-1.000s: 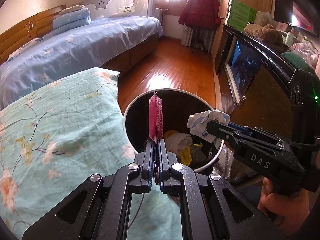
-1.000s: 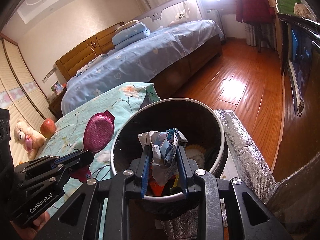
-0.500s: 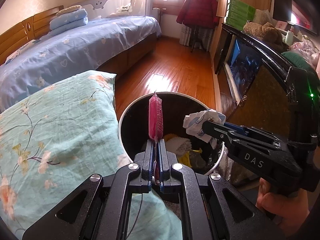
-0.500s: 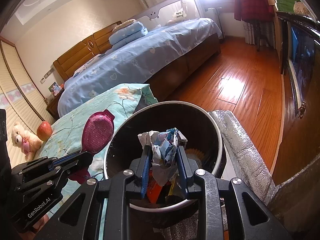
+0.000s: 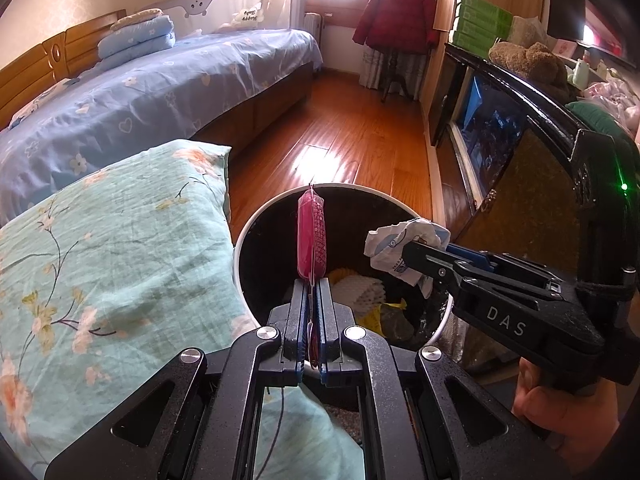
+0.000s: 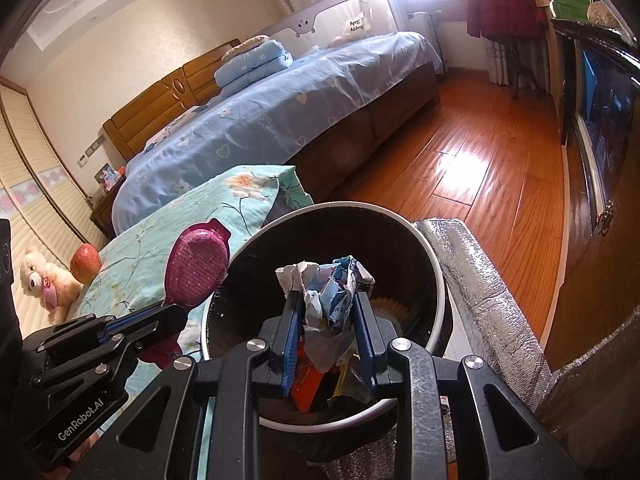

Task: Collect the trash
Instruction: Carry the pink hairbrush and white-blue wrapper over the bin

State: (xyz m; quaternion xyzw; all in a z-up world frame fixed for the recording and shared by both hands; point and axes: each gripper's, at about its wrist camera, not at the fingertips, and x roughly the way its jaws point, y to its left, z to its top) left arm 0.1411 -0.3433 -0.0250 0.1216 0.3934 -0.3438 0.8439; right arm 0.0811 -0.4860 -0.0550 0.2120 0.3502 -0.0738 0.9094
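Note:
A round bin with a white rim (image 5: 256,226) (image 6: 436,276) and dark inside stands on the floor and holds several pieces of trash. My left gripper (image 5: 311,288) is shut on a flat pink wrapper (image 5: 311,236) and holds it upright over the bin's near edge; the wrapper also shows in the right wrist view (image 6: 198,266). My right gripper (image 6: 328,304) is shut on a crumpled white and blue paper (image 6: 326,292) over the bin's opening; the paper also shows in the left wrist view (image 5: 400,250).
A teal flowered pillow (image 5: 108,248) lies left of the bin. A blue bed (image 5: 140,100) is behind it. A dark cabinet (image 5: 500,128) runs along the right. A silver foil roll (image 6: 476,300) lies right of the bin. An apple (image 6: 85,268) and a teddy bear (image 6: 42,282) sit at the far left.
Both grippers have moved a little further over the bin, each keeping hold of its piece. The bin now sits nearer the middle of both views.

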